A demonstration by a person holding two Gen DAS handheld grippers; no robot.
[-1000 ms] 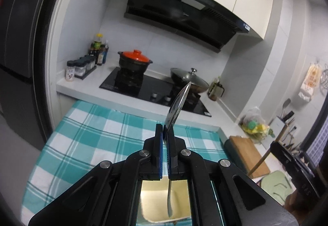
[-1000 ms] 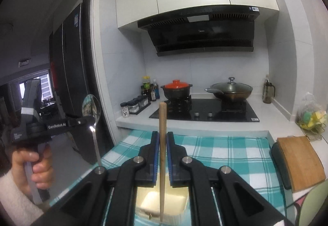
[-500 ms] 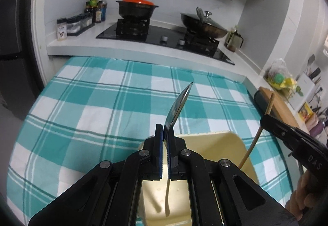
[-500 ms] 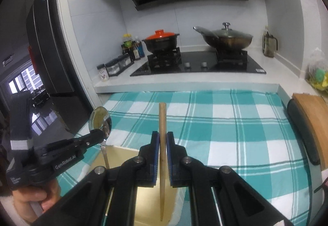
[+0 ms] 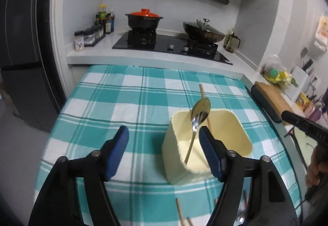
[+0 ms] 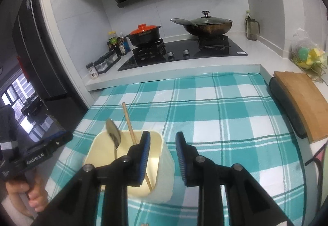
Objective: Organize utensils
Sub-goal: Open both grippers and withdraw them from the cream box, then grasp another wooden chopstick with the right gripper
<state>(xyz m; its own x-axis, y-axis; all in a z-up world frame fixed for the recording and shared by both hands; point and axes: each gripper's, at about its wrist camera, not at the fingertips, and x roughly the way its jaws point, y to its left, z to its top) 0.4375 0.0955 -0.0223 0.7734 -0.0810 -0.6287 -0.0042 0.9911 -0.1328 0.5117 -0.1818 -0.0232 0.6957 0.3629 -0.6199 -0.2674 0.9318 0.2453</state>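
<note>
1. The left gripper (image 5: 163, 149) has just spread its blue-padded jaws wide and released the shiny metal spoon (image 5: 199, 114). A second ago it clenched the spoon's handle.
2. The spoon now stands handle-down in the pale yellow square plastic holder (image 5: 176, 161), bowl upward, leaning toward the rim at 12 o'clock.
3. The right gripper (image 6: 163, 156) has also just been parting its jaws. Nothing lies between them now, and the thin wooden chopstick (image 6: 129, 121) it gripped a second ago stands slanted in the same holder, its top leaning toward 11 o'clock.
4. Both grippers have come down from above the holder over the past second.
5. Judging by this, two utensils are now stored. In the left wrist view, more wooden sticks (image 5: 180, 213) and what looks like cutlery lie on the cloth at 6 o'clock, probably still to be sorted.
6. The holder sits on a bench covered by a teal and white checked cloth (image 5: 123, 103).
7. Beyond it, at 12 o'clock, is a black gas hob (image 6: 184, 53) carrying a black pot with an orange lid (image 6: 144, 34) and a lidded wok (image 6: 209, 25).
8. A wooden chopping board (image 6: 301, 101) lies at 3 o'clock.
</note>
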